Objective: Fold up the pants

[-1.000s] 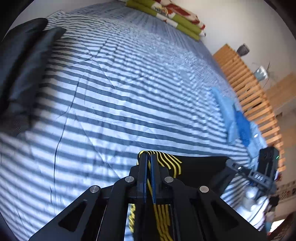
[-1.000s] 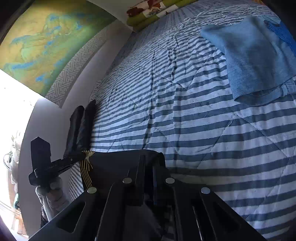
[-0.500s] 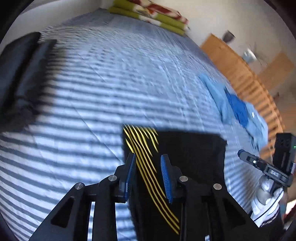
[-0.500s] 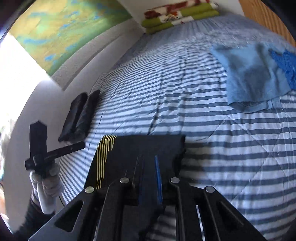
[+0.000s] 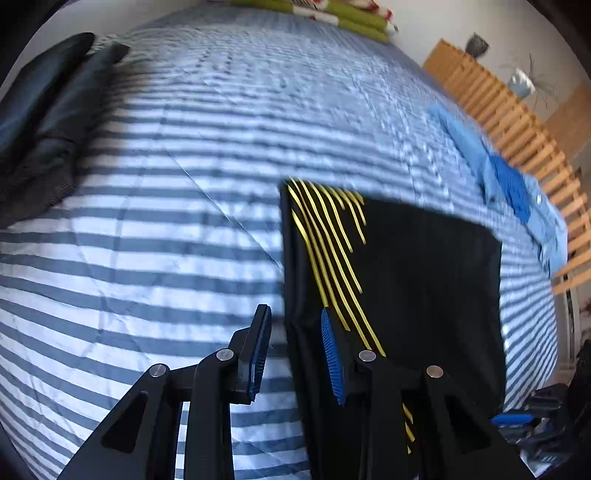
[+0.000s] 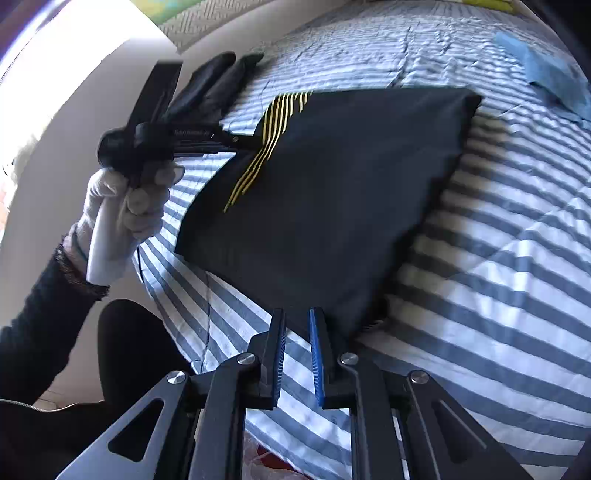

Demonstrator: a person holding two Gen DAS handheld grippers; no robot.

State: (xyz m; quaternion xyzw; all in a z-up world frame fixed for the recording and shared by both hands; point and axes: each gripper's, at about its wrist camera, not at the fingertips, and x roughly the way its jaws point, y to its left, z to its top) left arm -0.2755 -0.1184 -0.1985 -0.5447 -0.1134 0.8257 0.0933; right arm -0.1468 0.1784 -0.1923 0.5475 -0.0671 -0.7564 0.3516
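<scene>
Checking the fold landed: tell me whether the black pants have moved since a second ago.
Yes. The black pants were bunched up at the claws; now they lie spread flat on the striped bedspread, reaching further toward the blue clothes.

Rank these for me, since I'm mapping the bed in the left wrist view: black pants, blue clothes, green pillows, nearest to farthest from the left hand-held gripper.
1. Black pants: right by the left hand-held gripper, their edge at its open fingertips.
2. Blue clothes: farther off, at the bed's right edge by the wooden slats.
3. Green pillows: farthest, at the head of the bed.
</scene>
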